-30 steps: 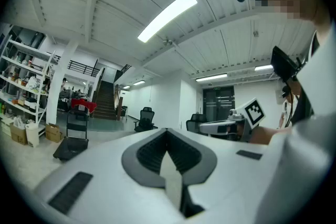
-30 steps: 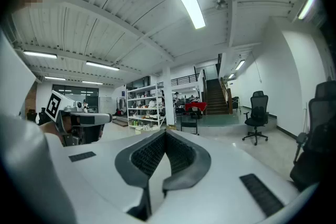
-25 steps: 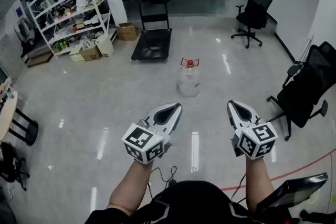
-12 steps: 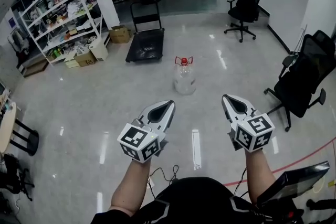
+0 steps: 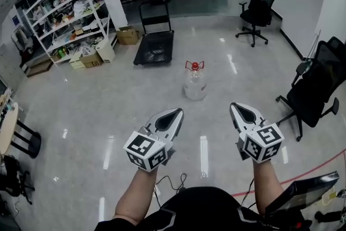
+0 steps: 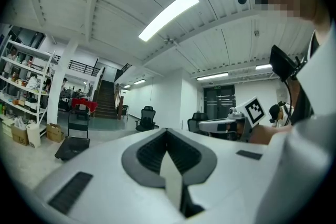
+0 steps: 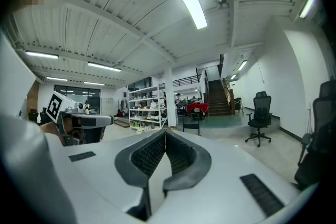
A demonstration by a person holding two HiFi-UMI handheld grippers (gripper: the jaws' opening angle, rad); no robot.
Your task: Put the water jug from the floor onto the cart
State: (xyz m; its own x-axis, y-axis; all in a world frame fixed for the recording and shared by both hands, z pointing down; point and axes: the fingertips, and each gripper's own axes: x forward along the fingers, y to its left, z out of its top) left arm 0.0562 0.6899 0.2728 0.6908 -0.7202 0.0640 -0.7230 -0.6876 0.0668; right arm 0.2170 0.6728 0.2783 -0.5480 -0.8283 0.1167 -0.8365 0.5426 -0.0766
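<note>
Water jug (image 5: 194,85): clear, near-colourless plastic. Broad rounded body narrowing to a short neck; red cap with red handle loops on top. Upright on the glossy grey floor (image 5: 97,111), mid-room, ahead of both tools and well apart from them.

Cart (image 5: 155,47): black flat platform, upright black push handle at its far end. Beyond the jug and slightly to its left, near white shelving (image 5: 70,13).

Left tool (image 5: 174,116): jaws pressed together, nothing between them, held over the floor.

Right tool (image 5: 242,112): jaws likewise pressed together, pinching nothing.

Black office chair (image 5: 259,11): far right, apart from jug and cart.
</note>
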